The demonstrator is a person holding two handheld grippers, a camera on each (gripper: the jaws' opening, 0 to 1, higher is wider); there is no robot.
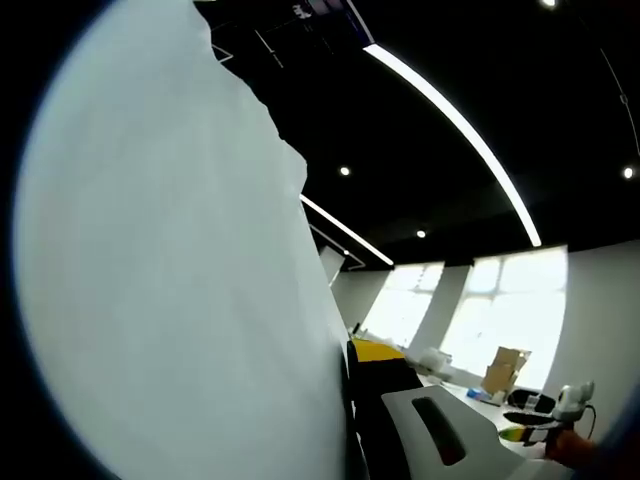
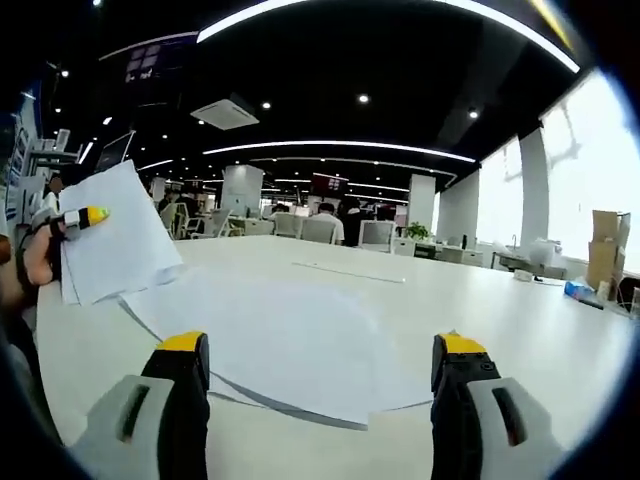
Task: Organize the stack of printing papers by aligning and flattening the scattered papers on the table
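Right gripper view, left to right. At the far left edge the left gripper [image 2: 85, 216] comes into frame, yellow tip showing, a hand [image 2: 35, 262] behind it. Its jaws are pinched on a sheaf of printing papers [image 2: 115, 240], lifted clear of the table and tilted, lower edge hanging above the tabletop. Below and to the right, more loose sheets [image 2: 280, 340] lie flat on the white table [image 2: 480, 300], fanned slightly so that edges of lower sheets peek out along the near side. The right gripper [image 2: 320, 365] sits at the bottom of the view, yellow-tipped jaws spread wide, one on each side of the flat sheets' near corner, nothing between them. Cardboard box [image 2: 605, 245] at far right by the windows.

Left gripper view: the held sheaf [image 1: 170, 280] covers the left half, close to the lens. The right gripper [image 1: 545, 425] appears small at lower right.
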